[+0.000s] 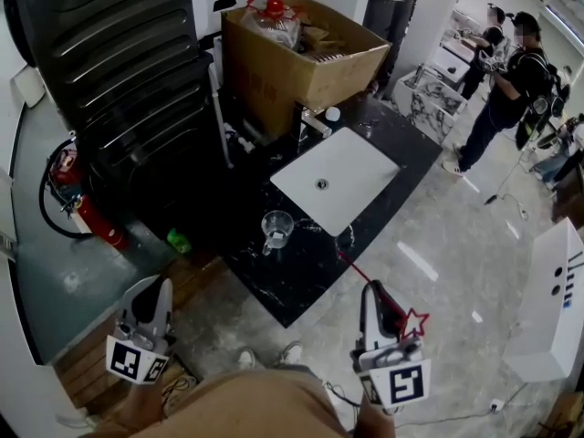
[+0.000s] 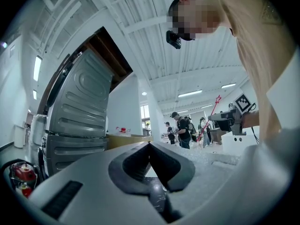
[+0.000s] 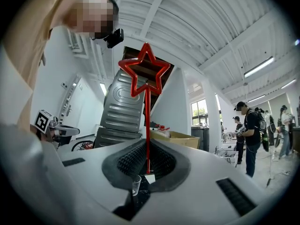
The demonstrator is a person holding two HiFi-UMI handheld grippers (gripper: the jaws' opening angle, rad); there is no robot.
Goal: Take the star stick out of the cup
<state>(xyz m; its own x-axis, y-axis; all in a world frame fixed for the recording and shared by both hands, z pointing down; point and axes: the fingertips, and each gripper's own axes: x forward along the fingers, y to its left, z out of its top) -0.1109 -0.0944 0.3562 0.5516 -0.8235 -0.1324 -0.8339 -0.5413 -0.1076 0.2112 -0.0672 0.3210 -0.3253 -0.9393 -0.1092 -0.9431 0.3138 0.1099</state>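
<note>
Right tool (image 1: 372, 290) pinches the star stick (image 3: 147, 121), already clear of the cup (image 1: 276, 226); left tool (image 1: 157, 290) pressed together, empty; the task looks done bar carrying it away

A black marble desk (image 1: 292, 276) fills the middle of the head view, with a white rectangular sink (image 1: 351, 176) set into it and a faucet (image 1: 315, 123) just beyond the basin. At 12 o'clock an open cardboard box (image 1: 301, 71) holds a clear jug with a red handle (image 1: 272, 18). A dark ribbed casing (image 1: 119, 71) rises at 10 o'clock, and a red fire extinguisher (image 1: 93, 219) stands at 9 o'clock. Two people (image 1: 511, 80) stand at 2 o'clock, and a white cabinet (image 1: 547, 308) sits at 4 o'clock.
</note>
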